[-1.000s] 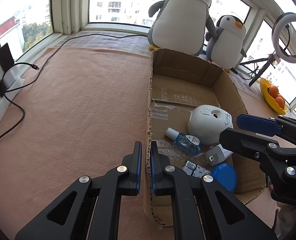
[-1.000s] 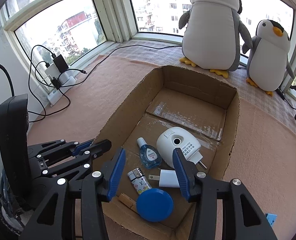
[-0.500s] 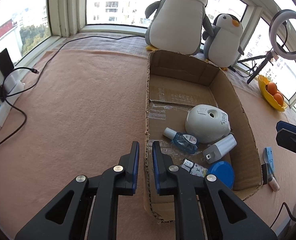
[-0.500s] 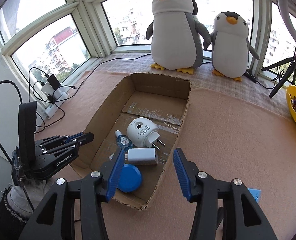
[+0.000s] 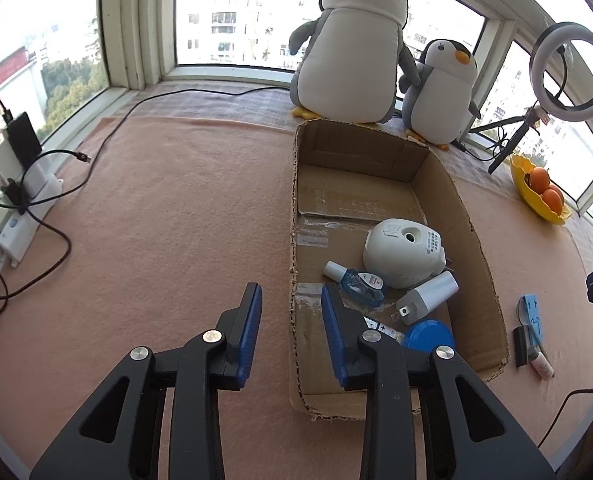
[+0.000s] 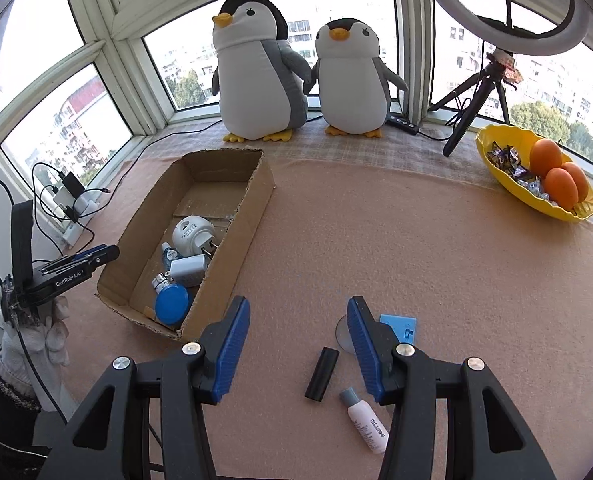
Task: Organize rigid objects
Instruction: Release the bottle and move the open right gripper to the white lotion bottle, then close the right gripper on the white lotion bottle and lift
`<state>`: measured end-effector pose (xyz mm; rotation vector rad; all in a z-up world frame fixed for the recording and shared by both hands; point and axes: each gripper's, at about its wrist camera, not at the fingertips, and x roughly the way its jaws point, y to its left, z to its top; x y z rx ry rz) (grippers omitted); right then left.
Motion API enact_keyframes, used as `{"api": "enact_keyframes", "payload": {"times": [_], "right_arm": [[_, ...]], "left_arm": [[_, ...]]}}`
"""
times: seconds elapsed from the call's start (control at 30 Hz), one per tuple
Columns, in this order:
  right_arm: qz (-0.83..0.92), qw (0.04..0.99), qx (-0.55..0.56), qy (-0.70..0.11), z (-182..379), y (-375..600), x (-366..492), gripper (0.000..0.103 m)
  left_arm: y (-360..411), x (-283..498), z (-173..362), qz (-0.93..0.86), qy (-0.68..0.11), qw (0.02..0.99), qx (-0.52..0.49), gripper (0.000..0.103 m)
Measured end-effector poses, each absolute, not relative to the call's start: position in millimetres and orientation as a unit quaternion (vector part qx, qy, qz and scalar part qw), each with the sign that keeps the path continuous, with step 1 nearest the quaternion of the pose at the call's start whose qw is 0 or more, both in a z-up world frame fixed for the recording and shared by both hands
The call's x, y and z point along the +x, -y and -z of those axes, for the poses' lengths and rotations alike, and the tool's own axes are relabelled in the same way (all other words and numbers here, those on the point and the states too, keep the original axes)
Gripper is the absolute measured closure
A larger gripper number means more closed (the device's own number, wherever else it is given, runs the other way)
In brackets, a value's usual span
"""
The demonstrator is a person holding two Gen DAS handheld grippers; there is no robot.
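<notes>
Two views. Left wrist: left gripper (image 5: 290,300) straddles the near left wall of the box (image 5: 478,248), one finger outside over the cloth (image 5: 156,220), one inside; jaws are opening with only that cardboard wall between them, pads clear of it, nothing held. Box holds a white domed plug unit (image 5: 402,250), a small blue bottle (image 5: 362,285), a white charger (image 5: 426,297) and a blue lid (image 5: 428,334), all smooth hard plastic, bunched toward the near end. Loose items lie right of the box, well apart from this gripper. Right wrist: right gripper (image 6: 298,342) hangs over the cloth, jaws part-spread and empty. A black tube (image 6: 321,373) lies just ahead and below, between the fingers' lines, long axis running roughly near-to-far, tilted slightly right at the far end. A white bottle (image 6: 366,420) with grey cap lies nearer, partly under the right finger, axis slanted. A blue card (image 6: 398,326) lies flat beyond, partly hidden. Judgement: right hand is the nearer; the tube's axis already lies along the fingers, so closing across its width should work. Smooth round tube may roll on the nappy cloth.
</notes>
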<state>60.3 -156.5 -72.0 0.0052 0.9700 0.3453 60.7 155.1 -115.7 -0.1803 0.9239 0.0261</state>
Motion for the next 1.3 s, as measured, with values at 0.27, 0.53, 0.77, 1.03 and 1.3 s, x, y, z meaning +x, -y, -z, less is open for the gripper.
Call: {"api": "enact_keyframes", "payload": {"times": [0.27, 0.53, 0.77, 1.03, 1.3], "right_arm": [[-0.163, 0.853, -0.016, -0.495, 92.6, 183.7, 44.1, 0.057], [-0.190, 0.821, -0.053, -0.536, 120.5, 184.1, 34.9, 0.071], [-0.200, 0.798, -0.089, -0.561, 143.4, 178.5, 36.7, 0.072], [-0.201, 0.782, -0.109, -0.580, 162.4, 175.0, 41.4, 0.075], [-0.200, 0.775, -0.115, -0.588, 170.7, 173.8, 41.4, 0.077]], "left_arm": [[-155.0, 54.8, 104.0, -0.016, -0.435, 0.896, -0.082, 0.074], [-158.6, 51.3, 102.7, -0.025, -0.436, 0.896, -0.082, 0.074], [-159.8, 46.3, 101.6, -0.031, -0.438, 0.895, -0.084, 0.074], [-162.9, 39.2, 98.2, -0.037, -0.436, 0.895, -0.091, 0.074], [-165.0, 37.9, 96.4, -0.042, -0.434, 0.895, -0.093, 0.074]]}}
